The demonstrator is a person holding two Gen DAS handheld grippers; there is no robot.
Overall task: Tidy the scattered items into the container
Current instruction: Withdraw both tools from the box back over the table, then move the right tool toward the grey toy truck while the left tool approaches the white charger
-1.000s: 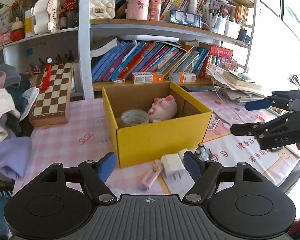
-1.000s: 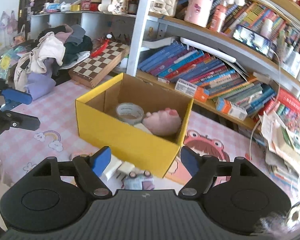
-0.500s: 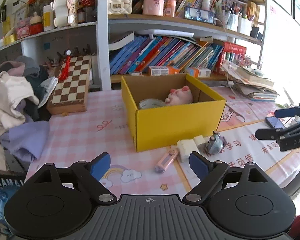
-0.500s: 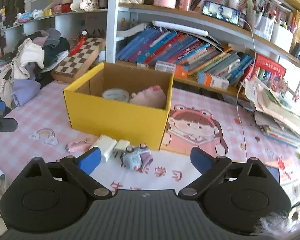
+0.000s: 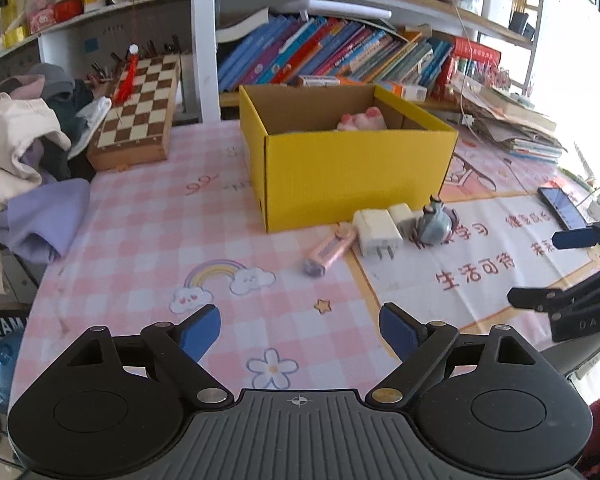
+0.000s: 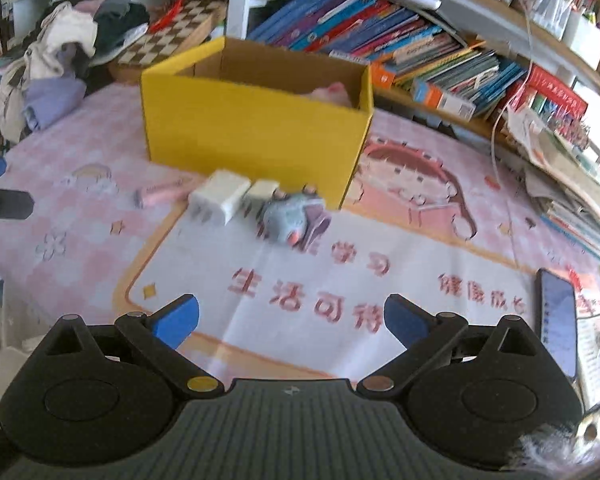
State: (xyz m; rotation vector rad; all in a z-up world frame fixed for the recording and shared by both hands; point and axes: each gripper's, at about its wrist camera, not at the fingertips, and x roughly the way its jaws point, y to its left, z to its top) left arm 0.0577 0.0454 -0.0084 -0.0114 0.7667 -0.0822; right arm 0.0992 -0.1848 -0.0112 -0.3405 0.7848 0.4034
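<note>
A crowded bookshelf (image 5: 340,52) runs along the back of the room, its lower shelf packed with leaning books, and in front of it lies a tabletop (image 5: 148,232) covered with a pink checked cloth printed with rainbows, flowers and a cartoon panel with red characters. A heap of clothes (image 5: 24,152) sits at the left end, and a wooden chessboard (image 5: 140,112) rests tilted beside it.

A yellow cardboard box (image 5: 352,176) stands open in the middle of the tabletop, with a pink plush toy (image 5: 362,122) showing above its rim toward the back. Just in front of the box's near wall lie four loose things in a row: a pink utility knife (image 5: 330,250) at the left, lying slantwise, then a larger white charger (image 5: 376,232) with its prongs pointing toward the camera, a smaller white charger (image 5: 402,218) touching it, and a small grey-blue toy (image 5: 434,226) at the right. The right wrist view shows the same row, the grey-blue toy (image 6: 292,220) closest to the box's corner.

The left gripper (image 5: 300,334) hangs low over the near part of the cloth, well short of the row, its blue-padded fingers (image 5: 200,330) spread wide with nothing between them. The right gripper (image 6: 292,320) is over the printed panel, likewise short of the items, its fingers (image 6: 404,320) also wide apart and holding nothing. A black phone (image 6: 558,320) lies flat near the right edge of the tabletop.
</note>
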